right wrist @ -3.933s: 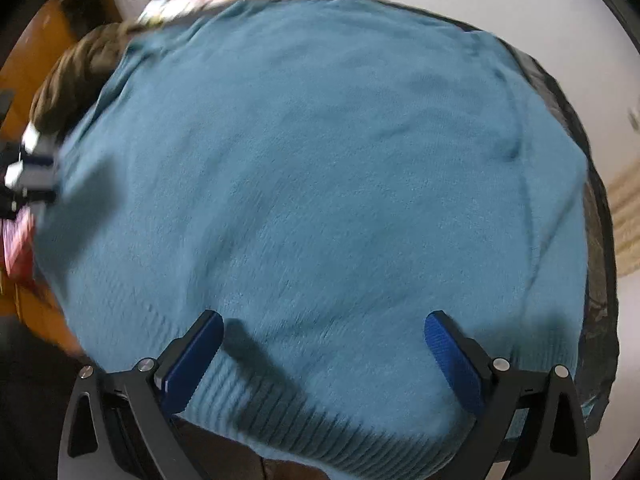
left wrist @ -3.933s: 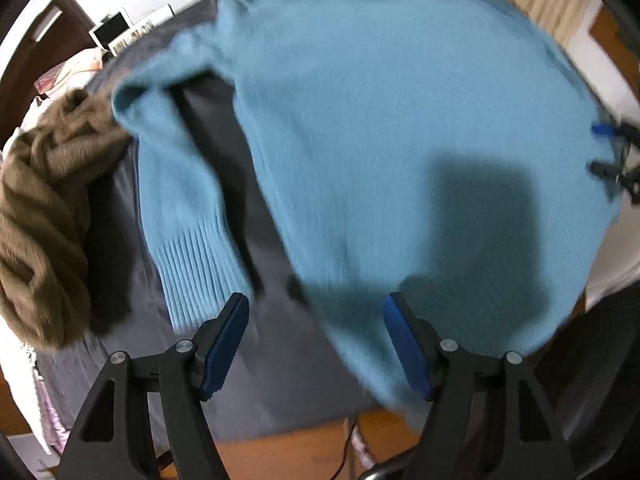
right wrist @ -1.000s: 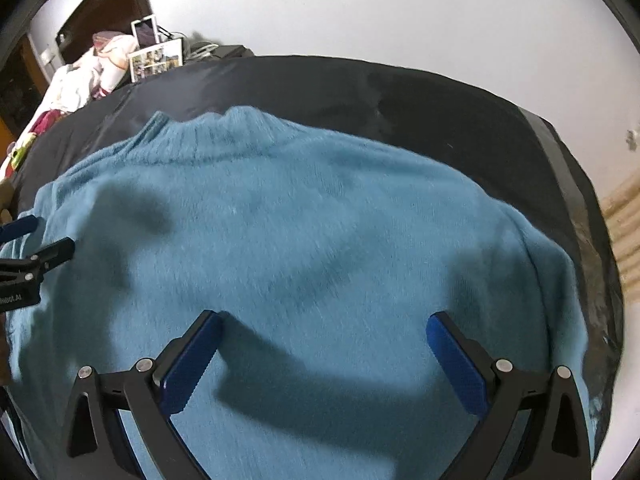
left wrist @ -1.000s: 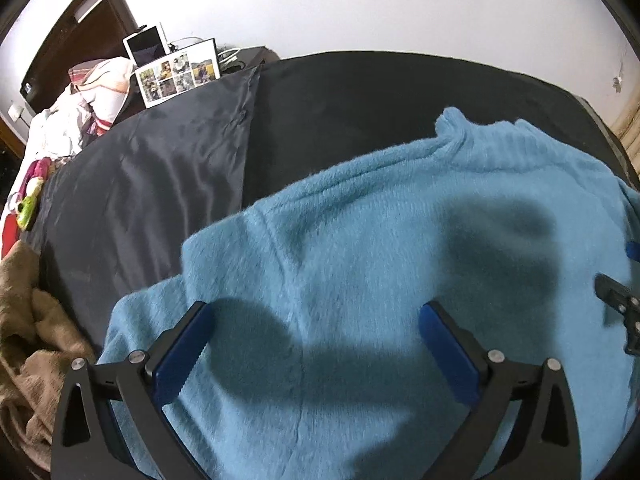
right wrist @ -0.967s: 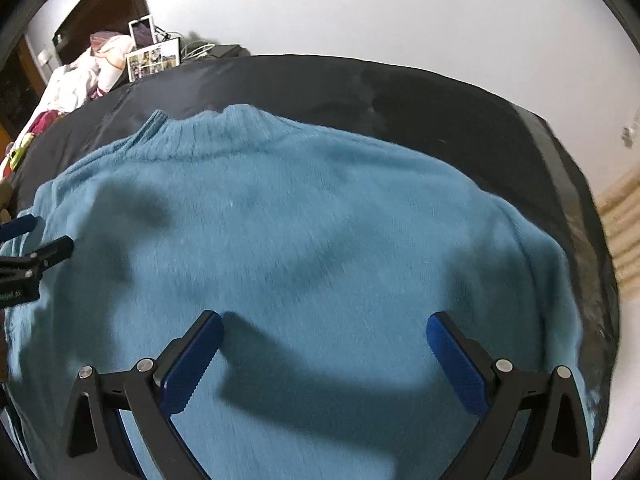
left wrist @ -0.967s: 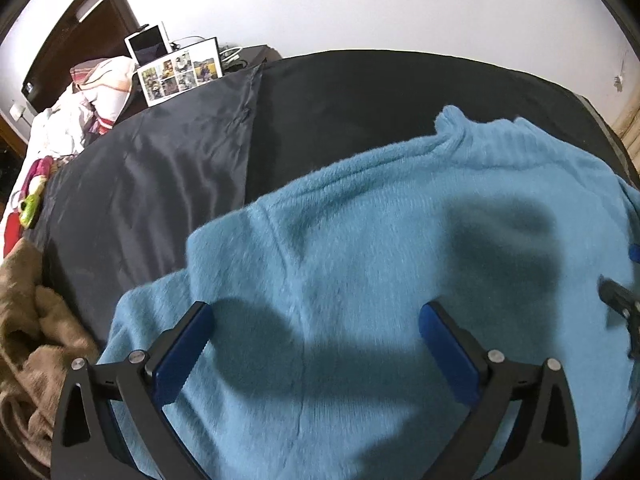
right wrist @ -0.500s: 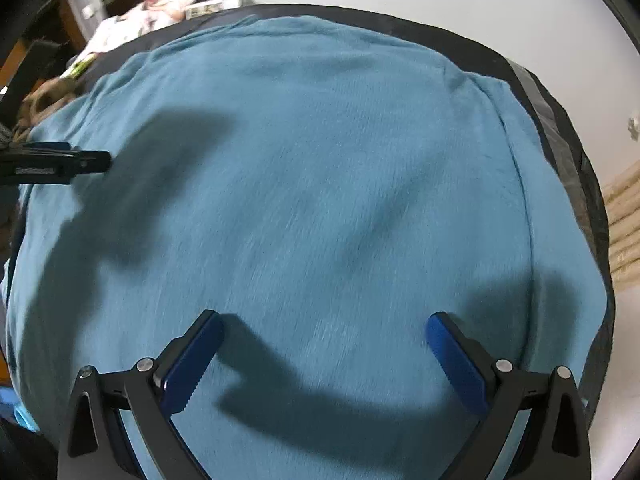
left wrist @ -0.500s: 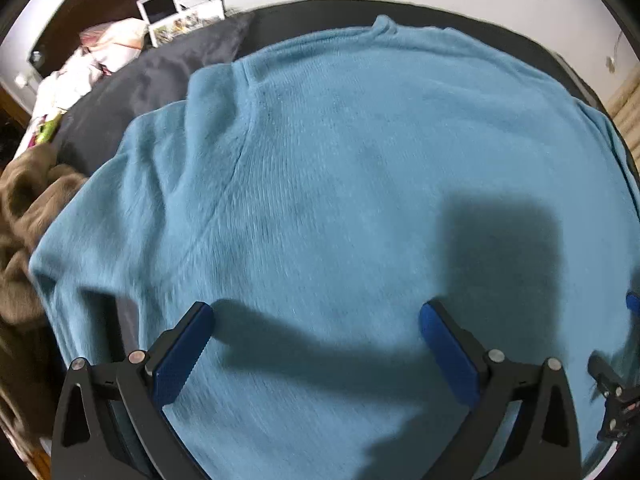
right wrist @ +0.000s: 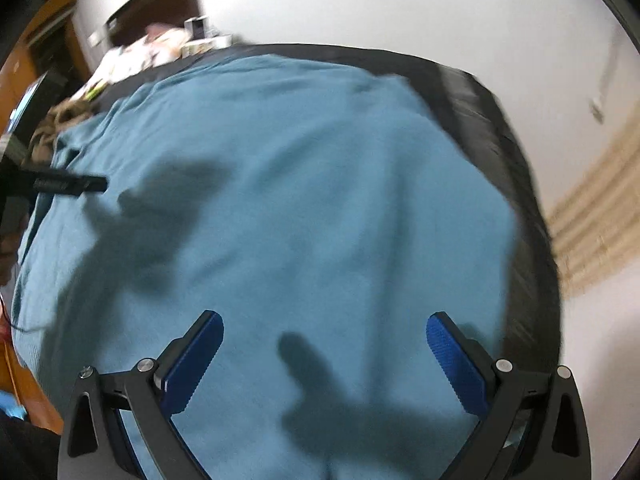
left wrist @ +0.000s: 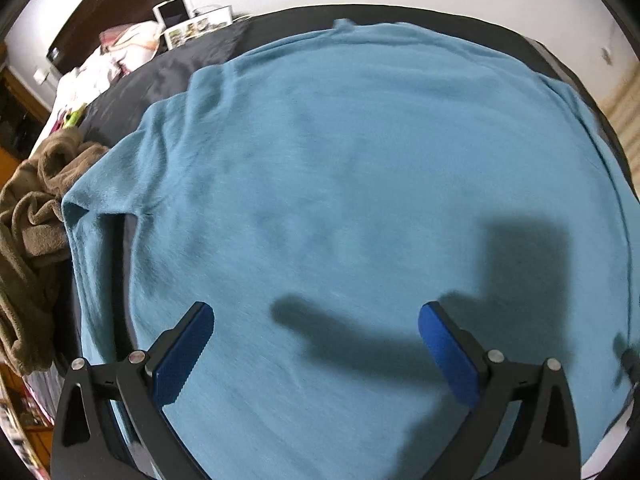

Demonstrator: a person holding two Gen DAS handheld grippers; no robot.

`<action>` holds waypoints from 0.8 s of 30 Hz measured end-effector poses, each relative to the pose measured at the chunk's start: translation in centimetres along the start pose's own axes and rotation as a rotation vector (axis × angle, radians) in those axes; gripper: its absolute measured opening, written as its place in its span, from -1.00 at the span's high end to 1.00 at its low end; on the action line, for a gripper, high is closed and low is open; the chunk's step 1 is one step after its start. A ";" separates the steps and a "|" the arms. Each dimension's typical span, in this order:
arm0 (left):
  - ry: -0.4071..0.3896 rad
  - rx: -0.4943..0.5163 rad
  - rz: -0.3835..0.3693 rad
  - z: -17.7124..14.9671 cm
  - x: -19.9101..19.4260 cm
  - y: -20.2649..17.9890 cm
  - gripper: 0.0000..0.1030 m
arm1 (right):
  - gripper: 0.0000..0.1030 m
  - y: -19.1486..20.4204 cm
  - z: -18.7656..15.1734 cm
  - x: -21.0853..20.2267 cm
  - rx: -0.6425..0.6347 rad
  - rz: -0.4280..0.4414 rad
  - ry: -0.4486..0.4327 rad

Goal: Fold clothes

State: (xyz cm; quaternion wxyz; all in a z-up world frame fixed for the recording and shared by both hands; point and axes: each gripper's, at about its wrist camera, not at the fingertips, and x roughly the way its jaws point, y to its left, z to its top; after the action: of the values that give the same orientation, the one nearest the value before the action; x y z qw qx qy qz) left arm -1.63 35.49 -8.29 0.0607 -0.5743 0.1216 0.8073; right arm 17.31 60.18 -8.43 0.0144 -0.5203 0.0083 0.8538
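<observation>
My left gripper is spread wide, nothing between its blue pads, over the near part of the blue sweater. My right gripper is equally wide and empty. The sweater lies flat across the dark bed, collar at the far edge. A brown garment is heaped left of it; beyond, a photo frame stands by the wall.

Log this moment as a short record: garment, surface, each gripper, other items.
garment: blue sweater, spread flat, collar at the far edge
surface: dark bed cover
left gripper: open, over the sweater, holding nothing
right gripper: open, over the sweater, holding nothing
other items: brown garment bunched beside the sweater's left sleeve; photo frame at the far end
</observation>
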 end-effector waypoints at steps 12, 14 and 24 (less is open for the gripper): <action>0.045 0.062 -0.146 -3.3 -2.4 -6.5 -1.00 | -1.00 -4.9 -4.3 -1.6 0.011 0.045 0.049; 0.056 0.086 -0.152 -3.9 -2.3 -7.5 -1.00 | -1.00 -4.9 -5.0 -1.9 -0.003 0.030 0.045; 0.090 0.155 -0.148 -5.4 -1.4 -10.3 -1.00 | -0.21 -4.8 -0.4 1.7 0.051 -0.012 0.030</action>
State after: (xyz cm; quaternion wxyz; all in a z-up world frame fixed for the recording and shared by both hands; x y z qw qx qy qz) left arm 6.18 44.07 -9.95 0.1587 -0.6108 0.1436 0.7623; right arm 17.05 64.96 -10.12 0.0324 -0.5326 0.0271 0.8453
